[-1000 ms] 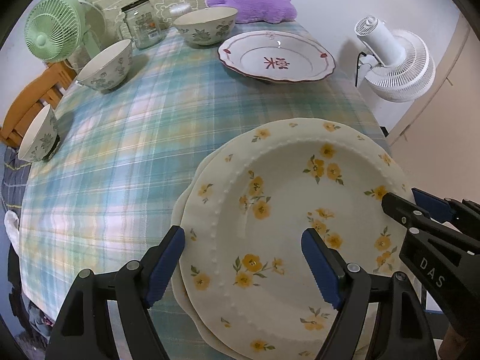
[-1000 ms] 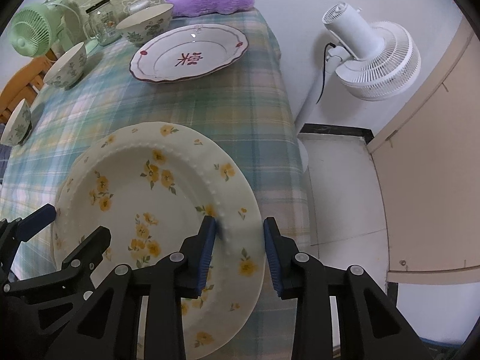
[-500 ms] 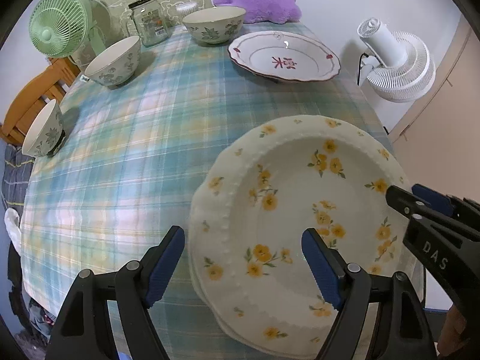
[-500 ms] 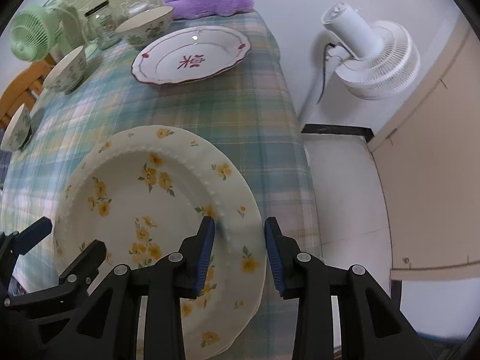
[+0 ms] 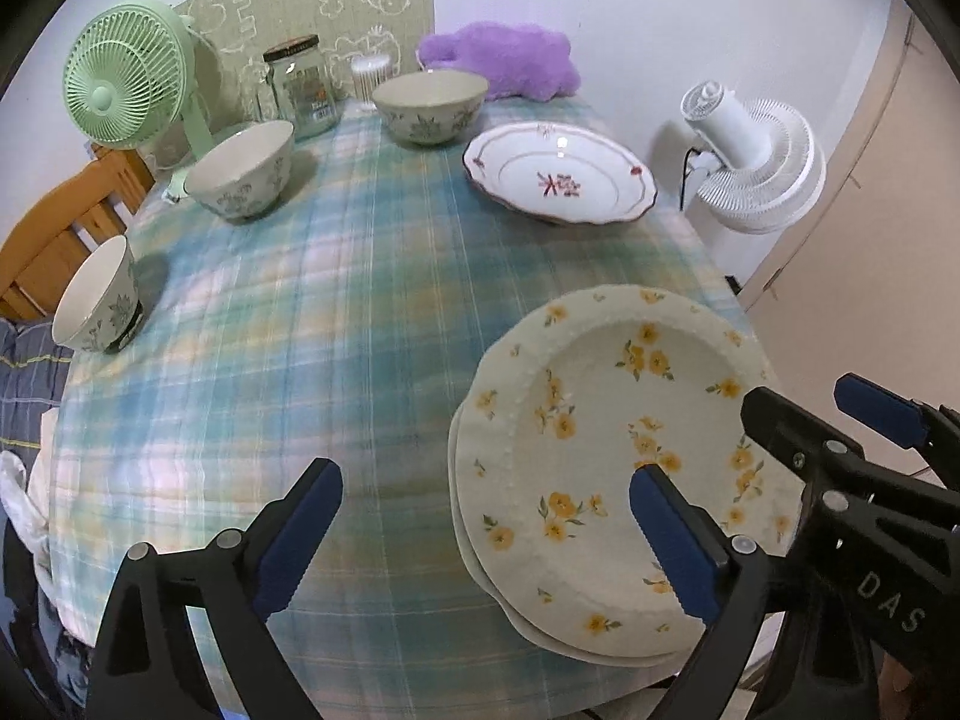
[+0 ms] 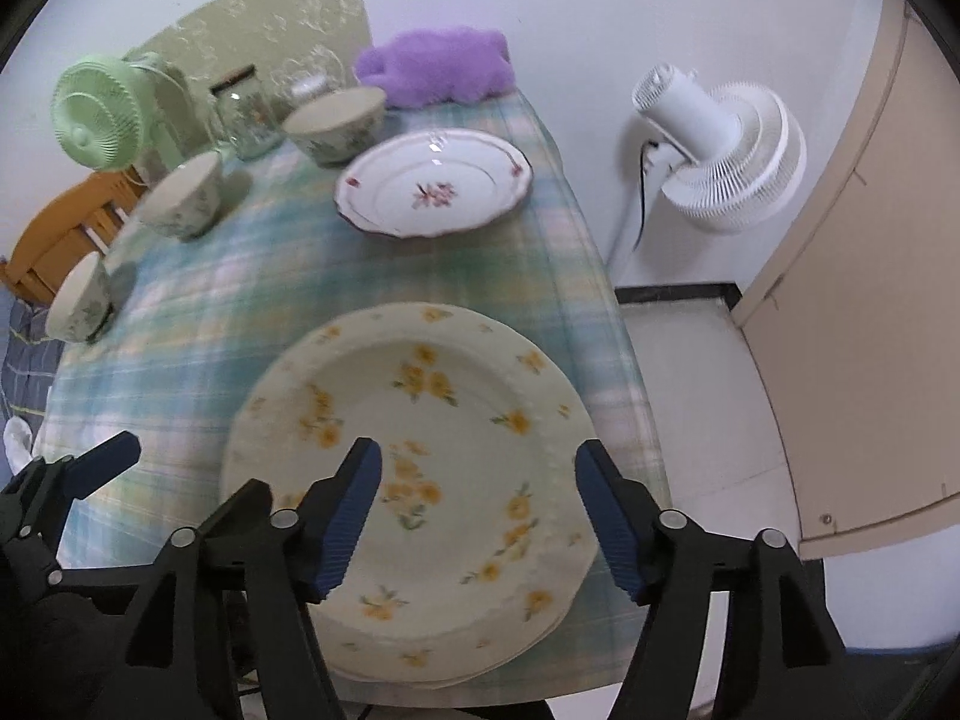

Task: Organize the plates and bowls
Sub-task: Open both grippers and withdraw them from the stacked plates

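Plaid tablecloth (image 5: 336,324): woven cloth, matt, soft checks of teal, cream and pale yellow.
Yellow-flower plates (image 5: 606,462), stacked: glazed ceramic, cream, low sheen, raised beaded ring inside the rim.
Red-trimmed plate (image 5: 558,180): white glazed ceramic, glossier, bright highlights on the well.
Three bowls (image 5: 243,171): glazed ceramic, smooth white inside, printed leaf pattern outside.
Jar (image 5: 300,90): clear glass, dark lid, paper-looking label.
Green fan (image 5: 123,84) and white fan (image 5: 756,168): moulded plastic, smooth, slight shine.
Purple cushion (image 5: 501,60): fuzzy plush.
Chair (image 5: 57,228): varnished wood, orange-brown.
Left gripper (image 5: 480,540) and right gripper (image 6: 477,510): black matt plastic, silvery metal rivets; blue pads (image 5: 300,534) ribbed, rubbery-looking.
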`<state>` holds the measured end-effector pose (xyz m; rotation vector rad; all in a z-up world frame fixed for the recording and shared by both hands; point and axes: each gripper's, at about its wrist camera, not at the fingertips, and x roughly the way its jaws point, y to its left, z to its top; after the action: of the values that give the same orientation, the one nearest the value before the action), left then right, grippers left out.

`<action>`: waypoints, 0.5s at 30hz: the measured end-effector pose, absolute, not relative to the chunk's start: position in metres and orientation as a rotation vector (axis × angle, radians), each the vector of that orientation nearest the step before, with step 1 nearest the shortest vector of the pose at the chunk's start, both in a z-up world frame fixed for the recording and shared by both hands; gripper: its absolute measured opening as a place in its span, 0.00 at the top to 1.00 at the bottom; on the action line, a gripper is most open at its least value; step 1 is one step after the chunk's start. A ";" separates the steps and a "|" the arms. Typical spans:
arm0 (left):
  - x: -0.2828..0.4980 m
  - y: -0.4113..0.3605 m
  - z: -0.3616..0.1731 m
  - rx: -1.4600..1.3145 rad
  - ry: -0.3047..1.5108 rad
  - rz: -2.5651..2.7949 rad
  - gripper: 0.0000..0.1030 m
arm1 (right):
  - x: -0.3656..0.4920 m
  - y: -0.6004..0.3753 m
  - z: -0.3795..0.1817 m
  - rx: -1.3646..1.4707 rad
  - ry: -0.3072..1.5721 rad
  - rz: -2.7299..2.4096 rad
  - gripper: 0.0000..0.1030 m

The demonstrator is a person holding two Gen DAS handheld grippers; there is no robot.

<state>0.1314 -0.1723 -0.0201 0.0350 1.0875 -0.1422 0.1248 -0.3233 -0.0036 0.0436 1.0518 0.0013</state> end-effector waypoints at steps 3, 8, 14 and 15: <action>0.132 -0.168 -0.008 0.017 1.038 -0.171 0.05 | 0.125 -0.321 0.009 0.060 1.028 0.001 0.23; 0.142 -0.173 0.008 0.042 0.994 -0.164 0.05 | 0.129 -0.322 0.025 0.060 0.985 -0.033 0.23; 0.163 -0.181 0.016 0.039 0.976 -0.147 0.06 | 0.149 -0.331 0.036 0.065 0.967 -0.030 0.23; 0.166 -0.183 0.016 0.041 0.972 -0.144 0.06 | 0.155 -0.332 0.037 0.051 0.975 -0.028 0.23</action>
<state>0.1661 -0.1830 0.0162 0.0412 0.9718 -0.1436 0.1554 -0.3321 0.0366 0.0508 0.9752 -0.0277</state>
